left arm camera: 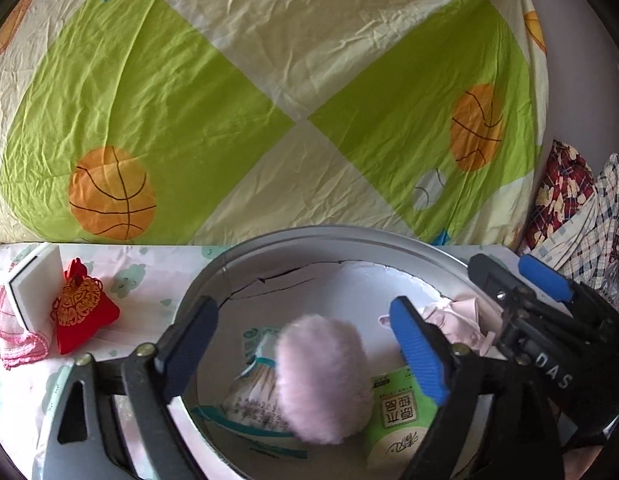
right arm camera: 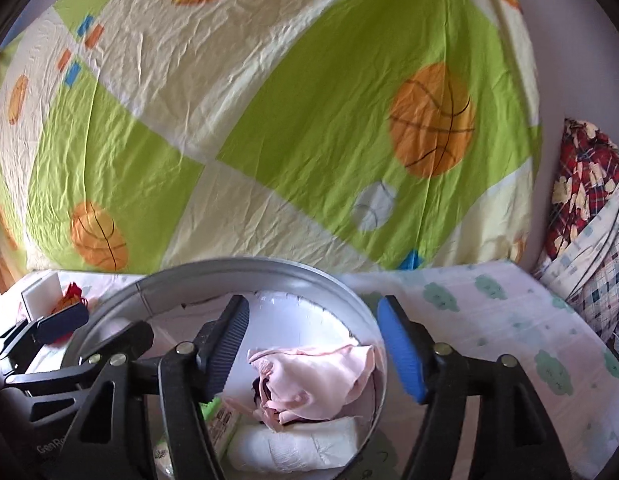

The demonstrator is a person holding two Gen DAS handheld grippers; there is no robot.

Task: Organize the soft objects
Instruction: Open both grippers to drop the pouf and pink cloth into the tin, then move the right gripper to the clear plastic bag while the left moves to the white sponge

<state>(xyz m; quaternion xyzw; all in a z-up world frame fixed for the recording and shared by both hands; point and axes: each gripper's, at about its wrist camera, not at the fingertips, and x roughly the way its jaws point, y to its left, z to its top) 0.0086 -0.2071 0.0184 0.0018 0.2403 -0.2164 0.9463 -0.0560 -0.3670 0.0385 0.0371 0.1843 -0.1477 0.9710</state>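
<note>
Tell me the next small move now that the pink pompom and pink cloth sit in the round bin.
Probably lift the left gripper clear of the bin and swing toward the red pouch. Both grippers stand open, gripping nothing; the pompom and cloth lie inside, while the pouch waits outside.

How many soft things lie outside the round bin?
2 visible: a red pouch beside the white box, and a pink mesh bag at that box's near side. Others may be hidden.
</note>
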